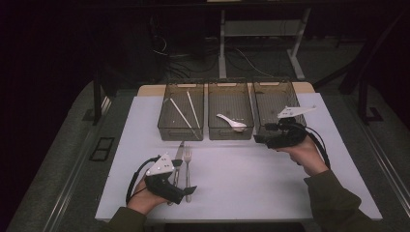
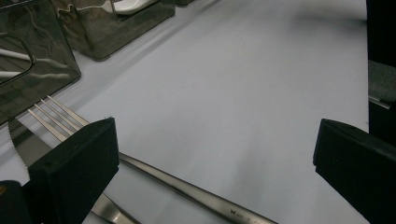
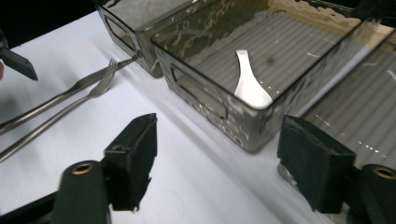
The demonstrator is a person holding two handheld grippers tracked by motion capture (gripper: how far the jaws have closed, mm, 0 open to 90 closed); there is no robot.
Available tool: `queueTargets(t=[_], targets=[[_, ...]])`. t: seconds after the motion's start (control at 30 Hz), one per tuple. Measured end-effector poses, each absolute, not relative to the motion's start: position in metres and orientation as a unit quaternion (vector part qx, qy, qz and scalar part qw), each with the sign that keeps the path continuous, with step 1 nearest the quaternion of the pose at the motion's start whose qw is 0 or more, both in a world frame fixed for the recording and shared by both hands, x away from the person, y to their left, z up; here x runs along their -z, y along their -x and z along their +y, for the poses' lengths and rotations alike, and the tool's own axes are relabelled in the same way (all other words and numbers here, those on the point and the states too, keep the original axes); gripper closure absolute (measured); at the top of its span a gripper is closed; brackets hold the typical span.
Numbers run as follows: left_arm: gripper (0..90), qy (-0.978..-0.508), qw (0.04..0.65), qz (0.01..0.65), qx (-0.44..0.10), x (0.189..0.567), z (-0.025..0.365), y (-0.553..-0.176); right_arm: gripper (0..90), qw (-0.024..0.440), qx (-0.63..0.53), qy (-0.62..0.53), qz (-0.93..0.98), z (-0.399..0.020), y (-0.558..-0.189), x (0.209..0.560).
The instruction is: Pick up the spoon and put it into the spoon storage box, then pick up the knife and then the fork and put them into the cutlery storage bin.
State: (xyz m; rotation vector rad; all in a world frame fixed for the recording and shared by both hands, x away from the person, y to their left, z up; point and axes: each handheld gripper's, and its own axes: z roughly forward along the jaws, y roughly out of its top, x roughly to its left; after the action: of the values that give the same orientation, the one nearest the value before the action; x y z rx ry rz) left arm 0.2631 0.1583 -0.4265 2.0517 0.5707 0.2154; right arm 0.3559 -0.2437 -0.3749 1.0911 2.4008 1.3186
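White table (image 1: 251, 179) — fork's (image 2: 187, 191) handle engraving in left tool view

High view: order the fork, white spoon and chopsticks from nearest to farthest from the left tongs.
From the left tongs:
1. Fork, right beside them on the mat.
2. Chopsticks, left bin.
3. White spoon, middle bin.

Hiding the fork (image 1: 187, 166) handle's end under the left gripper (image 1: 189, 189); running knife (image 2: 21, 144) and fork off the frame's edge.
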Motion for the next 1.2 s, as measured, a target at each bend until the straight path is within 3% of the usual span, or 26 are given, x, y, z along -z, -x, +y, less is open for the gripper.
queueTargets(t=[0.13,0.3,1.2], targets=[[0.0,-0.842,0.478,0.233,-0.088,0.426,0.159,-0.264,21.6,0.121,-0.425,-0.380,0.813,-0.248,-0.345,0.381],[0.0,-0.841,0.480,0.234,-0.088,0.426,0.160,-0.264,19.6,0.112,-0.432,-0.378,0.811,-0.254,-0.333,0.385],[0.0,-0.843,0.474,0.236,-0.092,0.426,0.161,-0.264,19.3,0.129,-0.460,-0.385,0.789,-0.301,-0.269,0.425]])
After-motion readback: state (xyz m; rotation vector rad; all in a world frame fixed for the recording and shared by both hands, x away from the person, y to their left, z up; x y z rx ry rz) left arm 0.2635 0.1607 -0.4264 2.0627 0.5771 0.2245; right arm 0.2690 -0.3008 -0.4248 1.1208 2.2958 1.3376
